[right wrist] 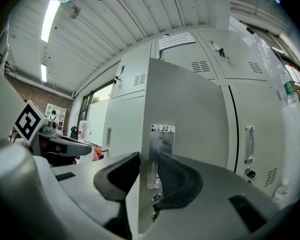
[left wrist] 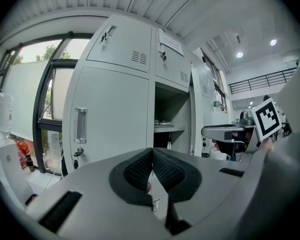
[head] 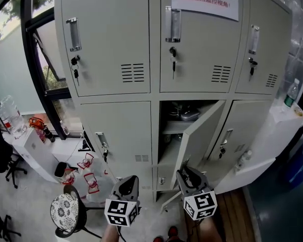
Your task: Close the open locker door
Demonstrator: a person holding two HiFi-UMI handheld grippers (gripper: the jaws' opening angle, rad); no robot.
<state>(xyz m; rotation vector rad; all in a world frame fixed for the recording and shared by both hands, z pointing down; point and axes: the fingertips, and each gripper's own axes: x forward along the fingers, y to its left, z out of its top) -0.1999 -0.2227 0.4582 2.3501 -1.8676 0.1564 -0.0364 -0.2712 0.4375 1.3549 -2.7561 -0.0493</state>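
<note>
The grey locker bank fills the head view. Its lower middle door [head: 199, 135] stands swung out to the right, showing a shelf with dark items [head: 187, 114]. My right gripper [head: 184, 173] is at that door's free lower edge. In the right gripper view the door [right wrist: 190, 109] runs between the jaws, with its metal handle plate [right wrist: 162, 139] just above the right pad. The right gripper [right wrist: 149, 171] is shut on the door's edge. My left gripper [head: 129, 183] hangs to the left in front of the closed lower left door. The left gripper [left wrist: 151, 164] is shut with nothing in it.
A round patterned stool [head: 65, 213] and water jugs [head: 91, 178] stand on the floor at the lower left. Beside the window sits a white desk [head: 30, 140] with a bottle [head: 10, 115]. A white cabinet [head: 272, 140] stands to the right of the lockers.
</note>
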